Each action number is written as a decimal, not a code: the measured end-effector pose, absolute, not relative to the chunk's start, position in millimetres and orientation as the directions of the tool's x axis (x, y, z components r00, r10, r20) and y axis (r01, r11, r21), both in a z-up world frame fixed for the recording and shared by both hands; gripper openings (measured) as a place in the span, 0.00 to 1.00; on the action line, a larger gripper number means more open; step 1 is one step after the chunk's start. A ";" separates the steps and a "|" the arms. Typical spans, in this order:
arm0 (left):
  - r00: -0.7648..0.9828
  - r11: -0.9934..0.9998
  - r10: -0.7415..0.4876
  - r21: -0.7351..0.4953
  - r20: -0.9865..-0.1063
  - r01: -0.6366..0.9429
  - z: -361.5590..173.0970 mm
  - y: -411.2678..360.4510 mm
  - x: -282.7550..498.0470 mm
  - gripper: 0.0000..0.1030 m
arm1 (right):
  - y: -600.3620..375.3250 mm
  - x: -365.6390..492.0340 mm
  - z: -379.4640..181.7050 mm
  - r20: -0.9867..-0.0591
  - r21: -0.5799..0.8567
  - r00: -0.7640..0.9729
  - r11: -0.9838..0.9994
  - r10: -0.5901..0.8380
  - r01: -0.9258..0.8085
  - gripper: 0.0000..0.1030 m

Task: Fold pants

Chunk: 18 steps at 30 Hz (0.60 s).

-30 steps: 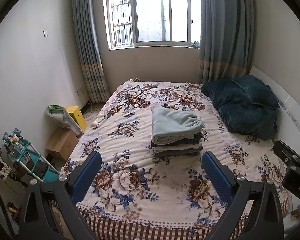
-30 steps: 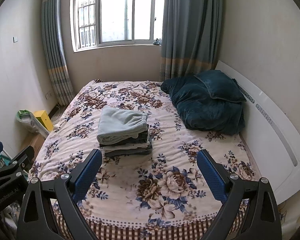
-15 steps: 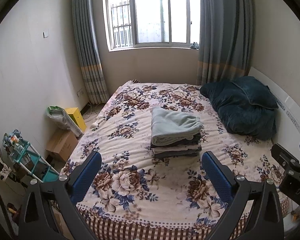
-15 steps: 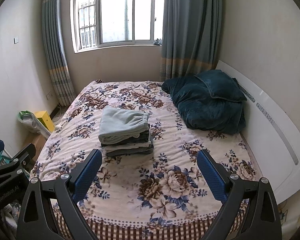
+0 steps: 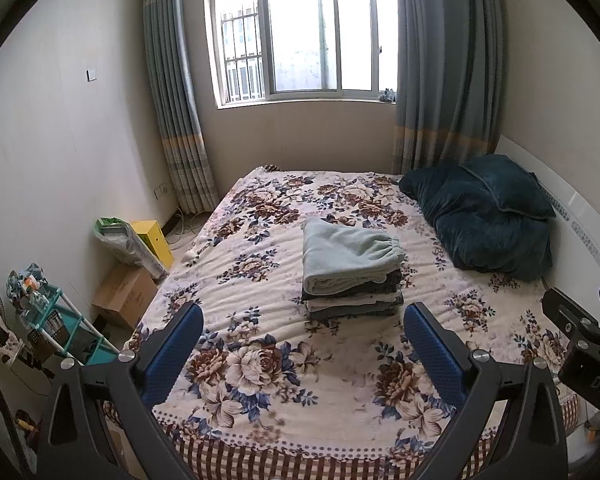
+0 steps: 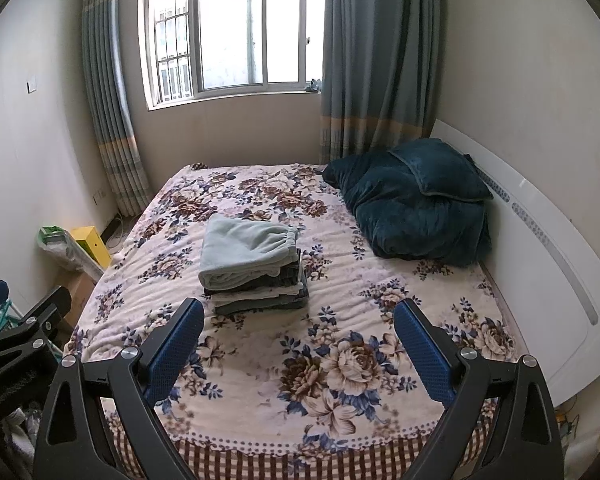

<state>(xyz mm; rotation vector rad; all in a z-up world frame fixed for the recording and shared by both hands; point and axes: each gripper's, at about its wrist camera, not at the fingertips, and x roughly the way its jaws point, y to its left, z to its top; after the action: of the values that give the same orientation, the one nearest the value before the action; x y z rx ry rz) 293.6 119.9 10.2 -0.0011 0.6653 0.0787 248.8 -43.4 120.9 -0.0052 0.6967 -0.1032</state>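
A stack of folded pants (image 5: 350, 270) sits in the middle of the floral bed (image 5: 260, 364), a pale green fleece pair on top of darker and white pairs. It also shows in the right wrist view (image 6: 254, 266). My left gripper (image 5: 303, 322) is open and empty, held above the foot of the bed, short of the stack. My right gripper (image 6: 298, 318) is open and empty beside it, equally far back. The right gripper's body (image 5: 588, 356) shows at the left view's right edge; the left gripper's body (image 6: 16, 340) shows at the right view's left edge.
A dark teal quilt and pillow (image 5: 488, 216) lie at the bed's right against the white headboard (image 6: 548, 252). On the floor at left stand a cardboard box (image 5: 122, 298), a yellow box (image 5: 152, 238), a plastic bag (image 5: 118, 238) and a teal rack (image 5: 56, 320). Window and curtains are behind.
Both grippers have drawn back and risen slightly from the bed; the stack looks a little farther away. Both stay open and empty.
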 end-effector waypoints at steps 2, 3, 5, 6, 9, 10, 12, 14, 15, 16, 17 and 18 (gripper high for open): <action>0.786 0.997 0.073 0.024 -0.614 -0.074 12.2 120.6 293.1 1.00 | -43.8 248.8 120.8 -0.641 -0.038 0.762 0.995 -0.095 0.092 0.95; 0.785 0.997 0.075 0.024 -0.615 -0.076 12.1 120.6 292.9 1.00 | -42.5 247.4 121.0 -0.640 -0.037 0.763 0.995 -0.094 0.091 0.95; 0.786 0.997 0.073 0.025 -0.614 -0.074 12.1 120.6 292.9 1.00 | -41.4 246.2 121.2 -0.639 -0.037 0.763 0.995 -0.094 0.092 0.95; 0.786 0.997 0.075 0.025 -0.614 -0.075 12.0 120.6 292.8 1.00 | -41.1 245.9 121.1 -0.640 -0.037 0.763 0.995 -0.095 0.092 0.95; 0.785 0.997 0.076 0.026 -0.614 -0.076 11.6 120.4 292.3 1.00 | -40.4 246.7 120.6 -0.643 -0.033 0.760 0.995 -0.091 0.091 0.95; 0.785 0.997 0.076 0.025 -0.614 -0.077 12.4 121.2 292.0 1.00 | -39.8 246.6 120.4 -0.644 -0.031 0.760 0.995 -0.089 0.090 0.95; 0.785 0.996 0.079 0.024 -0.615 -0.081 12.9 121.7 292.7 1.00 | -38.0 246.2 120.2 -0.644 -0.036 0.760 0.995 -0.092 0.090 0.95; 0.785 0.997 0.077 0.024 -0.614 -0.079 13.4 122.2 291.6 1.00 | -37.0 244.9 120.3 -0.646 -0.032 0.758 0.995 -0.089 0.090 0.95; 0.786 0.996 0.079 0.026 -0.613 -0.081 13.3 122.3 291.4 1.00 | -36.6 245.2 120.3 -0.645 -0.035 0.758 0.995 -0.092 0.091 0.95; 0.788 0.996 0.081 0.027 -0.611 -0.081 14.3 122.4 291.9 1.00 | -36.2 245.4 120.1 -0.645 -0.035 0.758 0.995 -0.092 0.091 0.95; 0.788 0.996 0.081 0.027 -0.611 -0.081 14.5 123.0 291.4 1.00 | -36.3 244.8 119.9 -0.647 -0.031 0.757 0.995 -0.089 0.090 0.95; 0.788 0.996 0.083 0.026 -0.610 -0.084 15.3 123.8 291.0 1.00 | -35.9 245.0 119.5 -0.649 -0.029 0.755 0.995 -0.088 0.091 0.95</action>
<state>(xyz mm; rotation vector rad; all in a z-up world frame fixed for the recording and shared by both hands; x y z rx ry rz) 291.0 123.8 15.3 -0.0025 0.6570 0.0901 244.9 -35.9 119.5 0.0044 0.7080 -0.0974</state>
